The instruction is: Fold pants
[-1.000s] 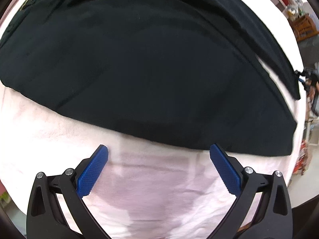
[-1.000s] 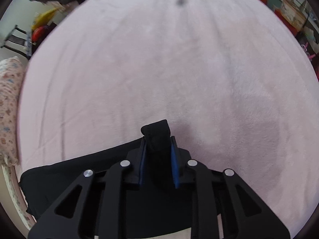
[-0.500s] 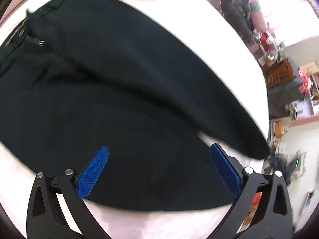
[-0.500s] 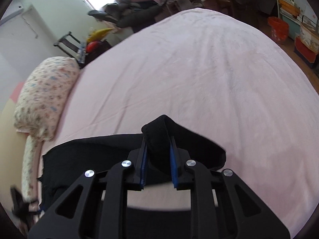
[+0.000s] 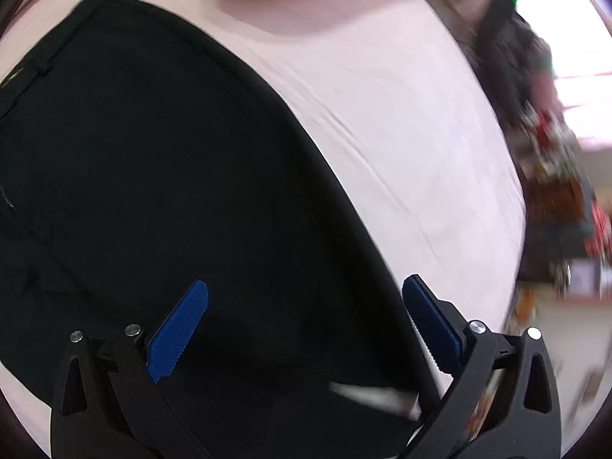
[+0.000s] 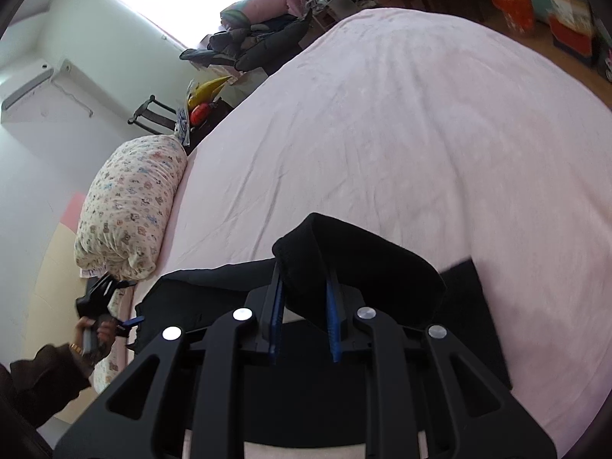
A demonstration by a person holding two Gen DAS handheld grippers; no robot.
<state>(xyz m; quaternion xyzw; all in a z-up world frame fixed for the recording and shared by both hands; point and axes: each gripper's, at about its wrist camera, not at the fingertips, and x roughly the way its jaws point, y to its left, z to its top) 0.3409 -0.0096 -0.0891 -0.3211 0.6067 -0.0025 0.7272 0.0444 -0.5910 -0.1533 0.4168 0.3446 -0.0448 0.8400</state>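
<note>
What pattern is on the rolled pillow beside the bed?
Small multicoloured floral-type print on the cream rolled pillow; the right wrist view shows it best.

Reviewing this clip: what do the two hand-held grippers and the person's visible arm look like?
Both hand-held grippers, left and right, have black angular frames with triangular cut-outs, silver pivot pins and blue ribbed finger pads. The person's visible arm wears a dark brown sleeve and a wristband.

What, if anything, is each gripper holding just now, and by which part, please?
The right gripper is shut on a bunched fold at the edge of the black pants. The left gripper is open, holding nothing.
</note>
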